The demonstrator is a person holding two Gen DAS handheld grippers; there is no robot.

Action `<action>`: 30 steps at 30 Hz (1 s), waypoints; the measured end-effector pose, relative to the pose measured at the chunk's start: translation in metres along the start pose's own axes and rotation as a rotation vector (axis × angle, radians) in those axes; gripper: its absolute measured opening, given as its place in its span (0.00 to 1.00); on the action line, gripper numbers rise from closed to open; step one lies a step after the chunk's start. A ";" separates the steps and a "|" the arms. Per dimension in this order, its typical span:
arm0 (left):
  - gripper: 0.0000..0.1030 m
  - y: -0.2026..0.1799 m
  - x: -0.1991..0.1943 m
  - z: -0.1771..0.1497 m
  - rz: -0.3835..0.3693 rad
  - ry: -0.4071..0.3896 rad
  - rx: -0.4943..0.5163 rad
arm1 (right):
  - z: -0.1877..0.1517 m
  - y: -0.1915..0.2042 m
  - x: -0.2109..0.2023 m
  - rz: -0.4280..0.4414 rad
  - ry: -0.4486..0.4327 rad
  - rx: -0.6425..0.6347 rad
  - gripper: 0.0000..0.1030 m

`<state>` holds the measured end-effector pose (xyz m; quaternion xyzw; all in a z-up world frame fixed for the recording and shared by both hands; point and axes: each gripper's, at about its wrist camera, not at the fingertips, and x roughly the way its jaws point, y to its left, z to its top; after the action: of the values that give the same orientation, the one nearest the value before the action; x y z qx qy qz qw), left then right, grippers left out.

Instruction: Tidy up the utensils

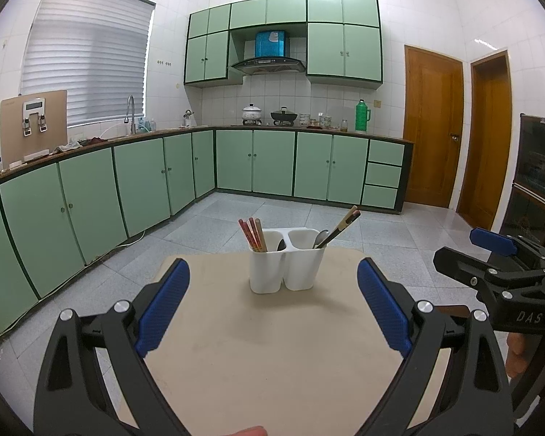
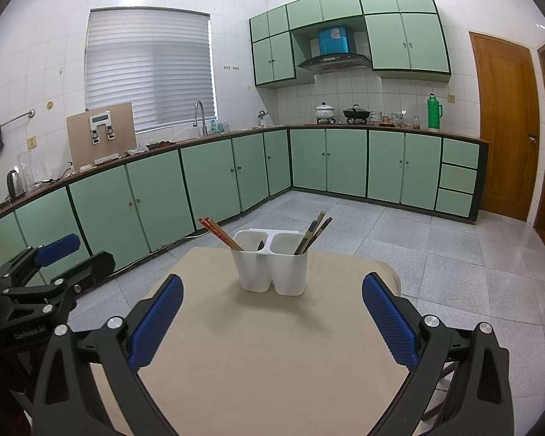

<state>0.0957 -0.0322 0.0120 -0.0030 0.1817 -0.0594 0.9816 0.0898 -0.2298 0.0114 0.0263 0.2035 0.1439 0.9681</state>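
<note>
A white two-compartment utensil holder (image 1: 286, 267) stands at the far end of a small beige table (image 1: 272, 345). Its left cup holds red chopsticks (image 1: 252, 234) and a spoon (image 1: 281, 245). Its right cup holds dark and beige chopsticks (image 1: 343, 226) and a metal spoon (image 1: 320, 237). My left gripper (image 1: 273, 309) is open and empty, short of the holder. The holder also shows in the right wrist view (image 2: 272, 263), with the red chopsticks (image 2: 219, 233) and dark chopsticks (image 2: 313, 235). My right gripper (image 2: 272, 321) is open and empty, also short of the holder.
The right gripper (image 1: 497, 254) shows at the right edge of the left wrist view, the left gripper (image 2: 47, 265) at the left edge of the right wrist view. Green kitchen cabinets (image 1: 163, 174) line the far walls. Grey tiled floor (image 1: 381, 232) surrounds the table.
</note>
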 end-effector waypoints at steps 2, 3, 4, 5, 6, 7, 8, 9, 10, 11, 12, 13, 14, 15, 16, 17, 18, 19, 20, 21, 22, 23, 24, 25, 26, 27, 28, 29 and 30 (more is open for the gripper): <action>0.88 0.000 0.000 0.000 0.001 -0.001 0.001 | 0.000 0.000 0.000 0.000 -0.001 0.000 0.94; 0.88 0.000 0.000 0.000 0.002 -0.001 0.001 | 0.000 0.000 0.000 0.000 -0.001 0.000 0.94; 0.88 0.000 0.000 0.000 0.001 -0.001 0.001 | 0.000 0.000 0.000 0.001 -0.001 0.000 0.94; 0.88 0.000 0.000 0.000 0.000 -0.001 0.000 | 0.000 0.000 0.000 0.000 -0.001 0.000 0.94; 0.88 0.000 0.000 0.000 0.000 -0.001 0.001 | 0.000 0.000 0.000 -0.001 0.000 0.000 0.94; 0.88 0.000 0.000 0.000 0.001 -0.001 0.002 | 0.000 0.000 0.000 -0.001 0.000 0.000 0.94; 0.88 0.000 0.000 0.000 0.000 -0.001 0.001 | 0.000 0.000 0.000 -0.001 0.000 0.002 0.94; 0.88 0.000 0.000 0.000 0.000 0.000 0.001 | 0.000 0.000 0.000 0.001 0.000 0.001 0.94; 0.88 0.000 0.000 0.000 -0.001 0.001 0.000 | 0.000 0.000 0.000 0.000 0.000 0.001 0.94; 0.88 0.000 0.000 0.001 -0.001 0.001 0.001 | 0.000 0.000 0.000 -0.001 0.000 0.001 0.94; 0.88 0.000 -0.001 0.001 -0.001 0.001 0.002 | 0.000 0.000 0.000 0.000 0.000 0.001 0.94; 0.88 0.000 -0.001 0.001 0.000 0.002 0.002 | 0.000 0.000 0.000 0.001 0.001 0.001 0.94; 0.88 0.000 -0.001 0.001 0.000 0.002 0.003 | -0.001 0.000 0.000 0.000 0.002 0.002 0.94; 0.88 0.000 -0.001 0.001 0.000 0.003 0.003 | 0.000 0.000 0.000 0.000 0.002 0.003 0.94; 0.88 0.001 -0.001 0.001 0.000 0.004 0.004 | 0.001 -0.001 0.000 0.000 0.002 0.004 0.94; 0.88 0.000 0.000 0.001 0.000 0.003 0.004 | 0.001 -0.001 0.000 0.001 0.001 0.004 0.94; 0.88 0.000 -0.001 0.001 0.001 0.004 0.006 | 0.001 -0.001 0.001 0.000 0.001 0.003 0.94; 0.88 0.000 -0.001 0.001 0.000 0.004 0.005 | 0.001 -0.001 0.001 -0.001 0.002 0.003 0.94; 0.88 -0.001 0.000 0.001 -0.001 0.004 0.004 | 0.001 -0.001 0.001 -0.001 0.002 0.003 0.94; 0.88 0.000 0.000 0.000 -0.002 0.004 0.004 | 0.000 -0.001 0.001 -0.001 0.002 0.003 0.94; 0.88 0.000 -0.001 0.000 -0.005 0.004 0.003 | 0.000 -0.001 0.001 -0.001 0.002 0.003 0.94; 0.88 0.000 0.000 0.000 -0.006 0.005 0.004 | 0.000 -0.001 0.001 -0.001 0.002 0.004 0.94; 0.88 0.001 0.000 0.000 -0.007 0.006 0.003 | 0.000 -0.001 0.001 -0.001 0.003 0.004 0.94; 0.88 0.000 0.001 0.000 -0.008 0.007 0.003 | 0.000 -0.001 0.001 -0.001 0.004 0.003 0.94; 0.88 0.001 0.001 0.000 -0.010 0.007 0.001 | 0.000 -0.001 0.000 -0.001 0.004 0.003 0.94; 0.88 0.002 0.002 0.000 -0.011 0.008 0.000 | 0.001 -0.001 0.001 -0.002 0.004 0.003 0.94; 0.88 0.002 0.002 -0.001 -0.011 0.009 0.001 | 0.001 -0.001 0.001 -0.003 0.005 0.002 0.94; 0.88 0.002 0.002 -0.001 -0.011 0.008 0.001 | 0.001 -0.001 0.001 -0.003 0.005 0.003 0.94; 0.88 0.002 0.002 -0.001 -0.012 0.008 0.001 | 0.001 -0.001 0.002 -0.004 0.006 0.004 0.94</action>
<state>0.0973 -0.0301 0.0107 -0.0031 0.1857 -0.0652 0.9804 0.0919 -0.2305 0.0115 0.0272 0.2067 0.1417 0.9677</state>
